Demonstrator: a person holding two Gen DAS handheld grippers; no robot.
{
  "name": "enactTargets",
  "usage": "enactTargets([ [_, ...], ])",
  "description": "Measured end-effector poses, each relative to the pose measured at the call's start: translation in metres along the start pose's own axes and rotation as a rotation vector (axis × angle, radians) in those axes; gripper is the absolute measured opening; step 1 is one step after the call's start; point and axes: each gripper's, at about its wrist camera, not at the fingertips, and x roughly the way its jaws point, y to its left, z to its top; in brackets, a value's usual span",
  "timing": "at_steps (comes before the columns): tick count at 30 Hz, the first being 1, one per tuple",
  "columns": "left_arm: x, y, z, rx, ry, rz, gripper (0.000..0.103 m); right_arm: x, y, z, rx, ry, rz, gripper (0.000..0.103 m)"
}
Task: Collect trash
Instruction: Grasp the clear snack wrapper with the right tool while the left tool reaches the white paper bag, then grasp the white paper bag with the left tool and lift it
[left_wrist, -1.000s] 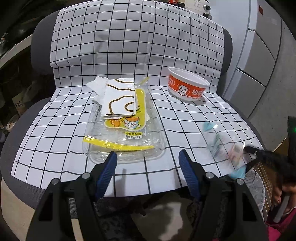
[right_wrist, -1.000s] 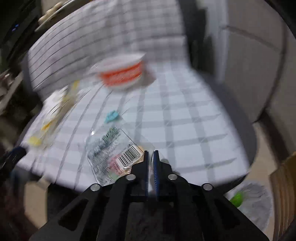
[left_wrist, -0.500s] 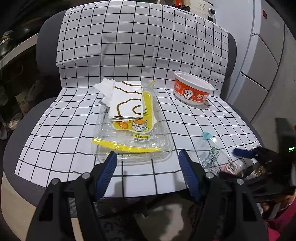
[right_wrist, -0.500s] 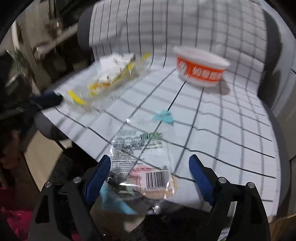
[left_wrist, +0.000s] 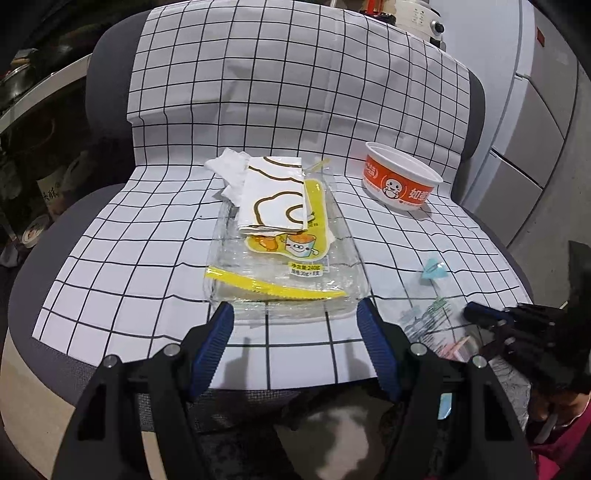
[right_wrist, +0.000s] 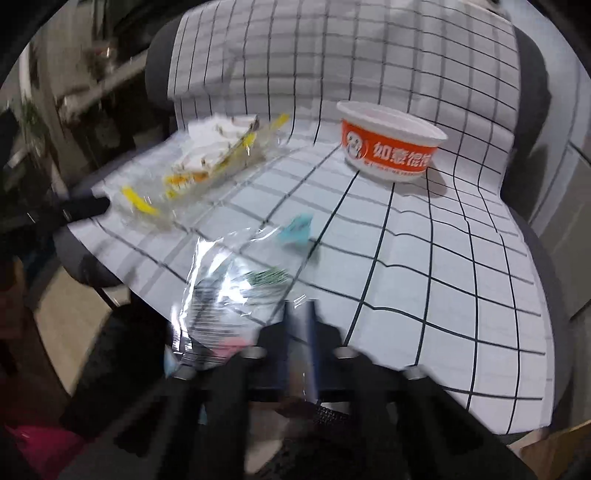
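A clear plastic package with yellow print (left_wrist: 284, 258) lies mid-seat on the checked cloth, with a white napkin (left_wrist: 231, 173) at its far end. My left gripper (left_wrist: 295, 325) is open and empty, its blue fingertips at the package's near edge. My right gripper (right_wrist: 301, 321) is shut on a small clear wrapper (right_wrist: 236, 295), (left_wrist: 428, 321) at the seat's front right edge. A small teal scrap (right_wrist: 297, 230), (left_wrist: 434, 271) lies just beyond the wrapper. An orange and white bowl (left_wrist: 400, 181), (right_wrist: 388, 144) stands at the back right.
The checked cloth (left_wrist: 147, 236) covers a grey chair seat and backrest. Grey drawer cabinets (left_wrist: 532, 147) stand to the right. Cluttered shelves (left_wrist: 33, 110) are on the left. Floor lies below the seat's front edge.
My right gripper opened half a second ago, then closed again on the clear wrapper at the seat's front edge. My left gripper moved slightly closer to the package and stayed open.
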Motion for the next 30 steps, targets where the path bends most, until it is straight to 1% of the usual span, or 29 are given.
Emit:
enactTargets([
  [2, 0.0, 0.003, 0.0, -0.004, -0.002, 0.005, 0.067, -0.016, -0.002, 0.005, 0.023, -0.052, 0.037, 0.0],
  [3, -0.001, 0.004, 0.0, -0.007, -0.003, 0.007, 0.067, -0.022, -0.003, 0.008, 0.03, -0.074, 0.037, 0.0],
  [5, -0.001, 0.006, 0.002, -0.009, -0.007, 0.009, 0.067, -0.037, -0.005, 0.016, 0.049, -0.136, 0.003, 0.0],
  [7, -0.002, 0.007, 0.004, -0.006, -0.014, 0.015, 0.067, -0.06, -0.011, 0.027, 0.074, -0.236, -0.068, 0.0],
  [8, -0.003, 0.009, 0.006, -0.005, -0.019, 0.019, 0.067, -0.07, -0.012, 0.032, 0.074, -0.285, -0.129, 0.0],
  [10, -0.005, 0.013, 0.013, -0.013, -0.03, 0.019, 0.067, -0.08, -0.012, 0.041, 0.052, -0.329, -0.231, 0.0],
  [11, -0.004, 0.015, 0.017, -0.02, -0.033, 0.015, 0.067, -0.078, -0.011, 0.046, 0.038, -0.311, -0.253, 0.0],
  [13, -0.003, 0.019, 0.025, -0.035, -0.039, 0.0, 0.067, -0.067, -0.014, 0.053, 0.033, -0.258, -0.265, 0.0],
  [15, 0.0, 0.021, 0.037, -0.041, -0.049, -0.016, 0.067, -0.048, -0.016, 0.056, 0.028, -0.18, -0.254, 0.0],
  [17, 0.007, 0.021, 0.048, -0.031, -0.051, -0.014, 0.067, -0.03, -0.017, 0.058, 0.029, -0.12, -0.235, 0.001],
  [20, 0.026, 0.019, 0.062, -0.012, -0.033, -0.032, 0.067, -0.008, -0.017, 0.059, 0.046, -0.05, -0.148, 0.005],
  [22, 0.041, 0.02, 0.069, -0.011, -0.004, -0.045, 0.065, 0.002, -0.016, 0.056, 0.051, -0.024, -0.128, 0.006],
  [23, 0.054, 0.02, 0.072, -0.007, 0.024, -0.046, 0.063, 0.007, -0.016, 0.056, 0.056, -0.017, -0.131, 0.006],
  [25, 0.072, 0.021, 0.074, 0.002, 0.072, -0.03, 0.056, 0.013, -0.017, 0.055, 0.059, -0.01, -0.148, 0.004],
  [26, 0.083, 0.02, 0.075, 0.006, 0.098, -0.022, 0.055, 0.016, -0.018, 0.055, 0.06, -0.008, -0.158, 0.004],
  [28, 0.102, 0.021, 0.077, 0.013, 0.136, -0.001, 0.054, 0.016, -0.022, 0.053, 0.066, -0.008, -0.167, 0.004],
  [30, 0.114, 0.019, 0.077, 0.038, 0.16, 0.027, 0.054, 0.015, -0.027, 0.052, 0.077, -0.008, -0.158, 0.005],
])
